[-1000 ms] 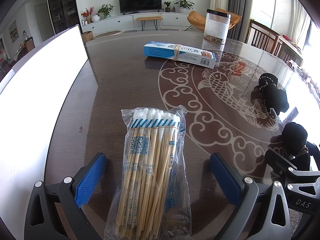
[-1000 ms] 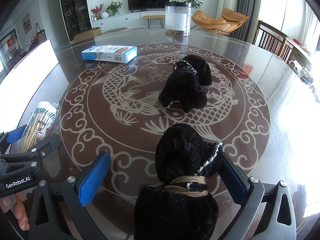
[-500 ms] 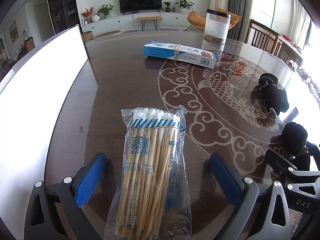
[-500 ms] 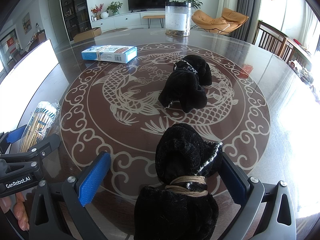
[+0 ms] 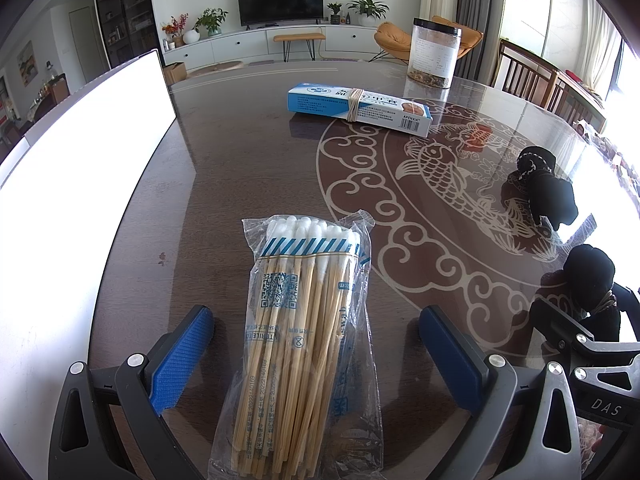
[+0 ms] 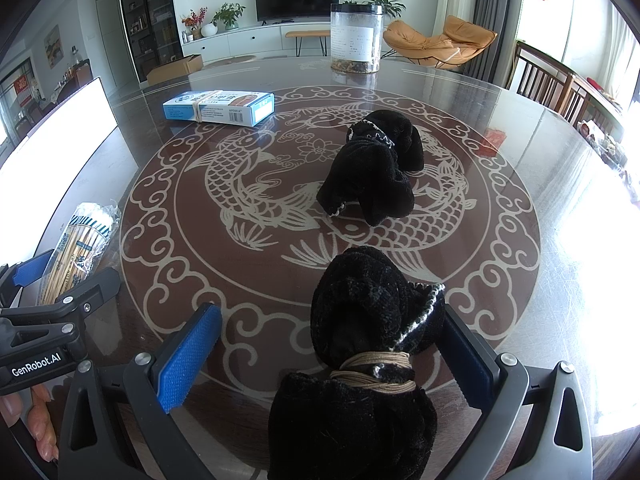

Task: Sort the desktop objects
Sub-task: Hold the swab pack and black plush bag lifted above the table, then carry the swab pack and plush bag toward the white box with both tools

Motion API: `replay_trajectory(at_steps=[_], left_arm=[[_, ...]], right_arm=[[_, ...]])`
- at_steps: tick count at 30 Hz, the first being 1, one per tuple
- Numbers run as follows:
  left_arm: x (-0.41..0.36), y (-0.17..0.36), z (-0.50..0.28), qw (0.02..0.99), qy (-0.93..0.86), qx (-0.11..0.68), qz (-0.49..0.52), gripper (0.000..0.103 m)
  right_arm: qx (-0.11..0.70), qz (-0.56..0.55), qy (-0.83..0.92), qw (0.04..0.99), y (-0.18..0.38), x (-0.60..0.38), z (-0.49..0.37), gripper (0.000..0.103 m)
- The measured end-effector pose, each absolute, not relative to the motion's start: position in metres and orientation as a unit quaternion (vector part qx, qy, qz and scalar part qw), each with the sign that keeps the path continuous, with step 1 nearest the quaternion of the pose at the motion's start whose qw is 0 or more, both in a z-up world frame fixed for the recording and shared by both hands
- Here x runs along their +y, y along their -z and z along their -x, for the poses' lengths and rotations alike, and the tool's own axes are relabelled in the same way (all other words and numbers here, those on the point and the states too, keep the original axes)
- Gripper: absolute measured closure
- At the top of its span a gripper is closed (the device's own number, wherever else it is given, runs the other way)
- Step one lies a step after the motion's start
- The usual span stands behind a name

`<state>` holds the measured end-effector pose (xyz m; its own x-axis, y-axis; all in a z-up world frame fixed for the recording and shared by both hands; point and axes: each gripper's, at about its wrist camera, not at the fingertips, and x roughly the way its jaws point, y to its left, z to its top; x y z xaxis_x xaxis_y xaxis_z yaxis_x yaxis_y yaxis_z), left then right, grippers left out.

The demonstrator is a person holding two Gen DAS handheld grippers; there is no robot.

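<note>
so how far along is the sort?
Nothing looks sorted yet: blue box, jar and far black bundle lie scattered on the table. In hand: left tongs open around the swab pack, right tongs open around the near bundle, neither gripped. Left: grasp both, place them, then the rest.

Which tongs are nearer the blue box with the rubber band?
Left, by a small margin and hedged. The left tongs straddle the swab packet, with the blue box straight ahead. The right tongs straddle the tied black bundle, farther from the box diagonally.
</note>
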<state>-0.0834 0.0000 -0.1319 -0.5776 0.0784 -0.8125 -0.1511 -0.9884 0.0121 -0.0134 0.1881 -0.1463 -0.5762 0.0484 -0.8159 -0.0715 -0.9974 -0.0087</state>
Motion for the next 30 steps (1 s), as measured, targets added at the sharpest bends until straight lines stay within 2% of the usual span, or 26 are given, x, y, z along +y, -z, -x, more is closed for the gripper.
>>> replay_trajectory(at_steps=[13, 17, 23, 30], left_arm=[[0.000, 0.132, 0.084, 0.065, -0.887, 0.040, 0.455, 0.000], [0.000, 0.132, 0.084, 0.067, -0.887, 0.039, 0.456, 0.000], [-0.004, 0.132, 0.080, 0.115, -0.879, 0.064, 0.458, 0.000], [-0.004, 0.132, 0.078, 0.115, -0.882, 0.062, 0.453, 0.000]], right_arm=[[0.013, 0.459, -0.888, 0.033, 0.146, 0.188, 0.013, 0.000], [0.001, 0.460, -0.888, -0.009, 0.145, 0.194, 0.010, 0.000], [0.052, 0.460, -0.886, -0.015, 0.140, 0.219, -0.002, 0.000], [-0.006, 0.468, -0.884, -0.014, 0.144, 0.198, -0.002, 0.000]])
